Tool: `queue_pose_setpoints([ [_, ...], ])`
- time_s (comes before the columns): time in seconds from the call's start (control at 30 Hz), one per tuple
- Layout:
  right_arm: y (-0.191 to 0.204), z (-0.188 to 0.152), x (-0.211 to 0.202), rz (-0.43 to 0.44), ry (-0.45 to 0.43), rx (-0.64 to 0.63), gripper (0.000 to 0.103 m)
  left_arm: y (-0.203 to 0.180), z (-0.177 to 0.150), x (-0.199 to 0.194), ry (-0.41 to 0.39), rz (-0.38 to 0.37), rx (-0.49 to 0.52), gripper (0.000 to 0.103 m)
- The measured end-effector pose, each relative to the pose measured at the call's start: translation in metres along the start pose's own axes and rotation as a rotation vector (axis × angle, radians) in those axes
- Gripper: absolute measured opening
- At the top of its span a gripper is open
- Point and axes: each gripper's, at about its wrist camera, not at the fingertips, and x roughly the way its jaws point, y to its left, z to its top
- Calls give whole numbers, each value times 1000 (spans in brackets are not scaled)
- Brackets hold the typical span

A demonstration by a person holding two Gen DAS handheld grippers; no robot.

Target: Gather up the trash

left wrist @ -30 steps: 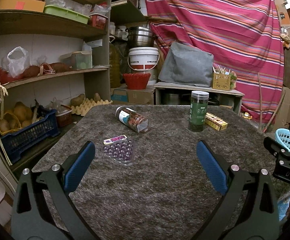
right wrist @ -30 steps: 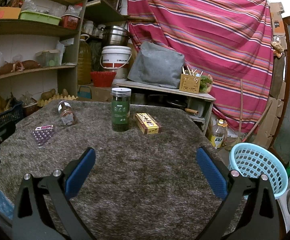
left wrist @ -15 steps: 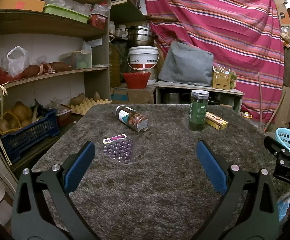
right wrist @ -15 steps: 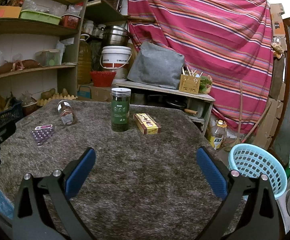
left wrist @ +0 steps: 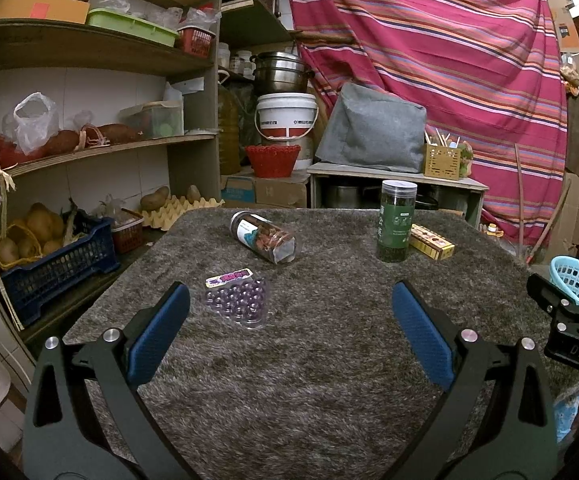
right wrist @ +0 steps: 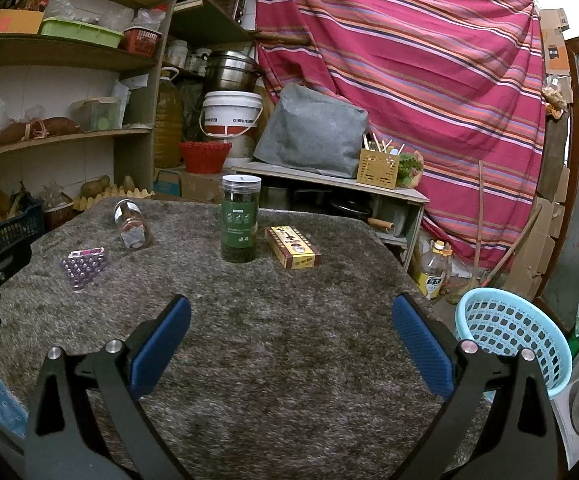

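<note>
On the grey shaggy table (left wrist: 289, 380) lie a purple blister tray (left wrist: 238, 301) (right wrist: 83, 267), a clear jar on its side (left wrist: 263, 237) (right wrist: 131, 229), an upright green jar (left wrist: 396, 221) (right wrist: 239, 218) and a yellow-brown box (left wrist: 431, 241) (right wrist: 292, 247). A light blue basket (right wrist: 513, 336) (left wrist: 577, 281) stands off the table's right edge. My left gripper (left wrist: 289, 308) hangs open near the table's front, just behind the blister tray. My right gripper (right wrist: 291, 320) is open too, well short of the green jar and box. Neither holds anything.
Wooden shelves (left wrist: 89, 152) with bags, potatoes and a blue crate (left wrist: 53, 264) run along the left. Behind the table stand a low bench (left wrist: 393, 172) with a grey cover, a white bucket (left wrist: 287, 120) and a striped curtain (left wrist: 449, 60). A bottle (right wrist: 435, 268) sits on the floor at right.
</note>
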Motion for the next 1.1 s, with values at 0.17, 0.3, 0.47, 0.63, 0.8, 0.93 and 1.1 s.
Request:
queue_pose_setpoints([
  [0.17, -2, -1, 0, 2, 5, 3, 99, 0, 0, 0, 3, 0, 2, 98],
  [0.3, -3, -3, 1, 1, 6, 2, 99, 0, 0, 0, 1, 1, 3, 98],
  [0.47, -4, -4, 2, 4, 11, 3, 99, 0, 0, 0, 0, 1, 3, 98],
  [0.63, -3, -5, 1, 0, 5, 2, 99, 1, 1, 1, -5, 6, 6, 98],
  [0.8, -1, -4, 1, 0, 6, 3, 99, 0, 0, 0, -7, 8, 7, 98],
  [0.93, -2, -6, 1, 3, 7, 6, 99, 0, 1, 0, -2, 8, 13, 98],
  [1.1, -2, -7, 0, 2, 8, 6, 99, 2, 3, 0, 1, 4, 10, 98],
])
